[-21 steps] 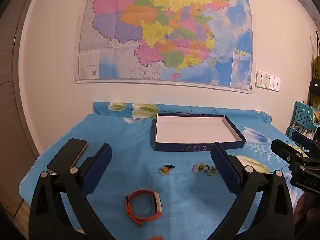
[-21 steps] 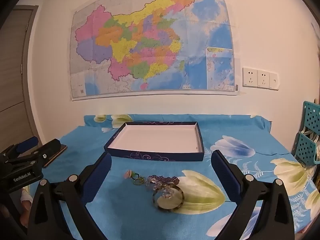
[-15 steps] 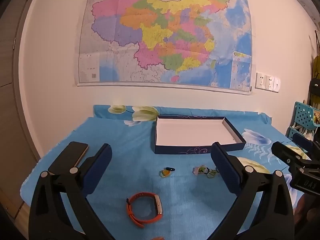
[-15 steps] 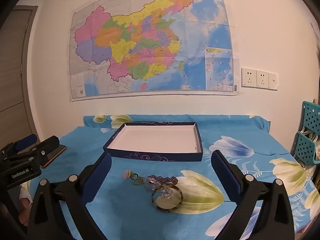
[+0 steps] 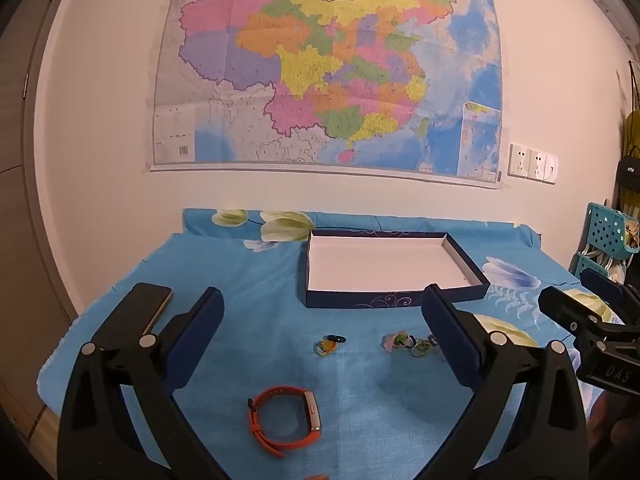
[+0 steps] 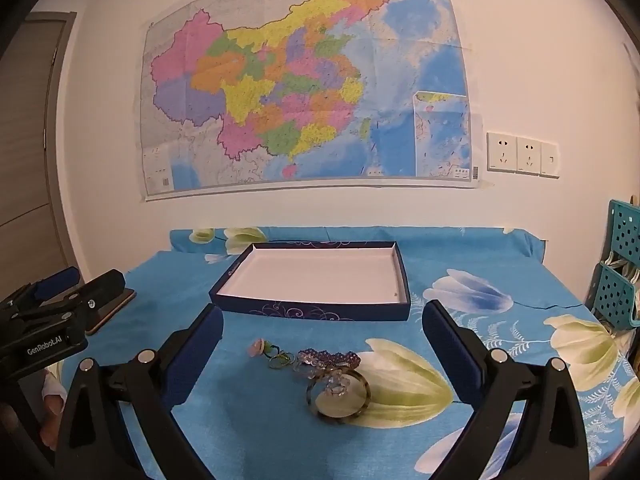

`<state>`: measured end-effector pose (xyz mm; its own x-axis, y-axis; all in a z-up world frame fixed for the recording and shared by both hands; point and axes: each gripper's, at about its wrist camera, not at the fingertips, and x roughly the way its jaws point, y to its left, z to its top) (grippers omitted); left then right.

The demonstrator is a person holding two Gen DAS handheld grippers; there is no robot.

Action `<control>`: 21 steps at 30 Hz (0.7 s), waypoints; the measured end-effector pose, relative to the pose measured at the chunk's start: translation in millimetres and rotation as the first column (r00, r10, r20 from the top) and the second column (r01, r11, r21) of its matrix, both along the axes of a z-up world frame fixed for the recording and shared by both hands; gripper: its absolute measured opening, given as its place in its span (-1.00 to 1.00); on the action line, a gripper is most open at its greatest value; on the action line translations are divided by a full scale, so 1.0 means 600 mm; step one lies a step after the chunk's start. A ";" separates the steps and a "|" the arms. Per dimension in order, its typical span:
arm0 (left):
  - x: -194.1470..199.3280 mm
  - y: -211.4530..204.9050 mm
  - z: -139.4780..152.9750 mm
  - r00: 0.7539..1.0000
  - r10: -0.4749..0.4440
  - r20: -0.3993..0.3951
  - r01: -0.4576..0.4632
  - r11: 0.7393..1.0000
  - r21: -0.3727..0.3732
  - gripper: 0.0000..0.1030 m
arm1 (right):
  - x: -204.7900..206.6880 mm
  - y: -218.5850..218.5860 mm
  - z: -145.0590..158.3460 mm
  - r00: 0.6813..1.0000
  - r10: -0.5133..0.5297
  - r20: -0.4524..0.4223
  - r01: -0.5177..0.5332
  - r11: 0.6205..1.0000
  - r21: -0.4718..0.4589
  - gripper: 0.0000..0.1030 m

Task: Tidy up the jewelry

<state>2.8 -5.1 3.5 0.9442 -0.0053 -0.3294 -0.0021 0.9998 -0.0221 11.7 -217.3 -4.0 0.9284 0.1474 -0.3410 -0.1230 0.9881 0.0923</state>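
Note:
A dark blue box lid with a white inside (image 5: 384, 266) (image 6: 320, 276) lies empty on the blue flowered cloth. In the left wrist view an orange wristband (image 5: 285, 420) lies near me, small rings (image 5: 329, 344) and a cluster of rings (image 5: 406, 342) lie further off. My left gripper (image 5: 320, 336) is open and empty above them. In the right wrist view a brown bangle (image 6: 338, 394), a purple bead bracelet (image 6: 328, 358) and small rings (image 6: 272, 354) lie between the fingers of my open, empty right gripper (image 6: 322, 340).
A phone (image 5: 138, 312) lies at the table's left edge. A wall with a large map (image 5: 328, 72) stands behind the table. Teal baskets (image 6: 620, 280) stand at the right. Each gripper shows in the other's view, left (image 6: 52, 320) and right (image 5: 592, 320).
Both grippers have drawn back and risen slightly; the jewelry and box sit a little lower and farther in view. Nothing was picked up.

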 end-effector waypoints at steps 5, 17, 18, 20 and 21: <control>0.001 0.001 -0.003 1.000 -0.002 -0.004 0.002 1.000 -0.004 0.89 | 0.001 0.000 0.001 1.000 0.002 -0.004 -0.002 1.000 0.001 0.87; 0.001 0.000 -0.004 1.000 0.001 -0.004 -0.001 1.000 -0.004 0.89 | 0.003 0.001 -0.004 1.000 0.002 -0.001 -0.002 1.000 0.008 0.87; 0.001 0.002 -0.003 1.000 -0.002 -0.004 0.002 1.000 -0.005 0.89 | 0.004 0.002 -0.003 1.000 0.002 -0.004 -0.002 1.000 0.006 0.87; 0.001 0.001 -0.004 1.000 -0.003 -0.005 0.003 1.000 -0.004 0.89 | 0.006 0.003 -0.004 1.000 0.002 -0.006 -0.002 1.000 0.006 0.87; 0.001 0.001 -0.004 1.000 -0.002 -0.004 0.002 1.000 -0.004 0.89 | 0.006 0.004 -0.004 1.000 0.004 -0.006 -0.004 1.000 0.006 0.87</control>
<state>3.3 -4.5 1.2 0.9428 -0.0084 -0.3331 -0.0001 0.9997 -0.0257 15.1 -215.1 -6.7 0.9257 0.1536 -0.3458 -0.1268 0.9870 0.0990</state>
